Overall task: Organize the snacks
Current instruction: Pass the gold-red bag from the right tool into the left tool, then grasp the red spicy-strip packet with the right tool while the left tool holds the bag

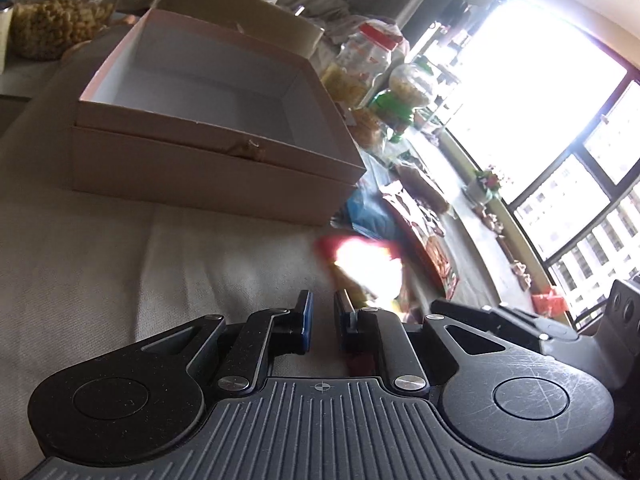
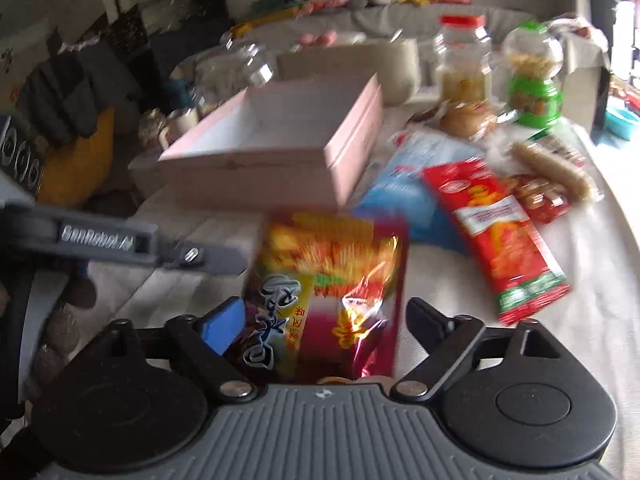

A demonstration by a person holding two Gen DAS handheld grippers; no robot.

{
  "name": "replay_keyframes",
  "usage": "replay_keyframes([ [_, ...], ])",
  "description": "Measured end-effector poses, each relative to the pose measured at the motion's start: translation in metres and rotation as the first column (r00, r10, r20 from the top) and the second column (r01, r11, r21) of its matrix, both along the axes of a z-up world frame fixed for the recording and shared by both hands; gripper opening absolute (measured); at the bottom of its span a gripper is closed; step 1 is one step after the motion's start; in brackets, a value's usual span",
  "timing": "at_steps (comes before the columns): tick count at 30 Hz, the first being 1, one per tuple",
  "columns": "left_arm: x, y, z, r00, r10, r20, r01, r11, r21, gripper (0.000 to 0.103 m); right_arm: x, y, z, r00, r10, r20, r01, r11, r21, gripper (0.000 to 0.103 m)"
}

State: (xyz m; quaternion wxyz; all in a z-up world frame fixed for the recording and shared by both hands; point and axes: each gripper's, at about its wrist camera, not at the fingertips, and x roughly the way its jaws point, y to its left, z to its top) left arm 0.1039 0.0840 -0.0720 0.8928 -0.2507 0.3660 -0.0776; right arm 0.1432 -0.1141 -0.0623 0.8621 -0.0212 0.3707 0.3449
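An open, empty pink box [image 1: 208, 92] stands on the cloth-covered table; it also shows in the right wrist view [image 2: 280, 136]. My right gripper [image 2: 324, 320] has its jaws wide apart around a shiny red and yellow snack packet [image 2: 332, 292]; whether the pads touch it I cannot tell. The same packet [image 1: 364, 264] appears glare-washed just right of my left gripper [image 1: 323, 312], whose jaws are nearly closed with nothing between them. A long red packet [image 2: 496, 236] and a blue packet [image 2: 404, 200] lie to the right of the box.
Jars stand behind the box: a red-lidded one [image 2: 462, 60] and a green-based one [image 2: 534, 80]. A wrapped roll [image 2: 556, 168] and small red packs [image 2: 540, 196] lie at right. A second box [image 1: 240, 12] sits farther back. Windows [image 1: 540, 100] are at right.
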Motion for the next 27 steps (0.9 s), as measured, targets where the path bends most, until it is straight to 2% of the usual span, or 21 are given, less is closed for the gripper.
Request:
replay_keyframes([
  [3, -0.005, 0.002, 0.001, 1.0, 0.005, 0.002, -0.005, 1.0, 0.01, 0.014, 0.009, -0.021, 0.001, 0.996, -0.091, -0.005, 0.091, 0.995, 0.03, 0.094],
  [5, -0.012, 0.003, 0.002, 1.0, 0.0, 0.009, 0.0, 1.0, 0.004, 0.014, 0.015, -0.033, -0.004, 0.986, -0.168, -0.007, 0.168, 0.986, 0.016, 0.094],
  [8, -0.015, -0.003, 0.001, 0.999, -0.052, 0.004, 0.052, 0.998, -0.044, 0.014, 0.019, -0.043, -0.016, 0.969, -0.246, -0.003, 0.245, 0.969, -0.038, 0.094],
  [10, -0.013, -0.013, -0.001, 0.994, -0.106, 0.0, 0.105, 0.993, -0.058, 0.014, 0.017, -0.046, -0.021, 0.969, -0.246, 0.019, 0.246, 0.969, -0.034, 0.094],
  [12, -0.008, -0.026, -0.002, 0.993, -0.12, -0.02, 0.12, 0.993, -0.004, 0.015, 0.014, -0.041, -0.023, 0.971, -0.232, 0.052, 0.236, 0.97, -0.068, 0.095],
  [15, -0.003, -0.036, -0.007, 0.997, -0.053, -0.063, 0.061, 0.989, 0.138, 0.015, 0.002, -0.036, -0.026, 0.971, -0.22, 0.097, 0.23, 0.968, -0.097, 0.095],
  [16, -0.003, -0.035, -0.007, 0.997, -0.045, -0.057, 0.052, 0.989, 0.139, 0.015, 0.001, -0.037, -0.027, 0.971, -0.218, 0.095, 0.226, 0.97, -0.092, 0.095],
  [22, 0.009, -0.021, -0.015, 0.998, -0.029, -0.062, 0.028, 0.999, -0.023, 0.017, -0.002, -0.036, -0.026, 0.971, -0.217, 0.102, 0.226, 0.97, -0.087, 0.095],
  [23, 0.011, -0.021, -0.015, 0.998, -0.03, -0.06, 0.027, 0.999, -0.04, 0.019, -0.003, -0.037, -0.026, 0.971, -0.216, 0.102, 0.225, 0.971, -0.086, 0.095],
  [25, 0.018, -0.02, -0.013, 0.998, -0.053, -0.046, 0.049, 0.995, -0.084, 0.037, -0.003, -0.038, -0.026, 0.972, -0.214, 0.101, 0.222, 0.971, -0.083, 0.095],
  [27, 0.016, -0.024, -0.004, 0.997, -0.072, -0.008, 0.071, 0.994, -0.089, 0.037, -0.003, -0.038, -0.027, 0.971, -0.215, 0.102, 0.223, 0.971, -0.082, 0.095],
])
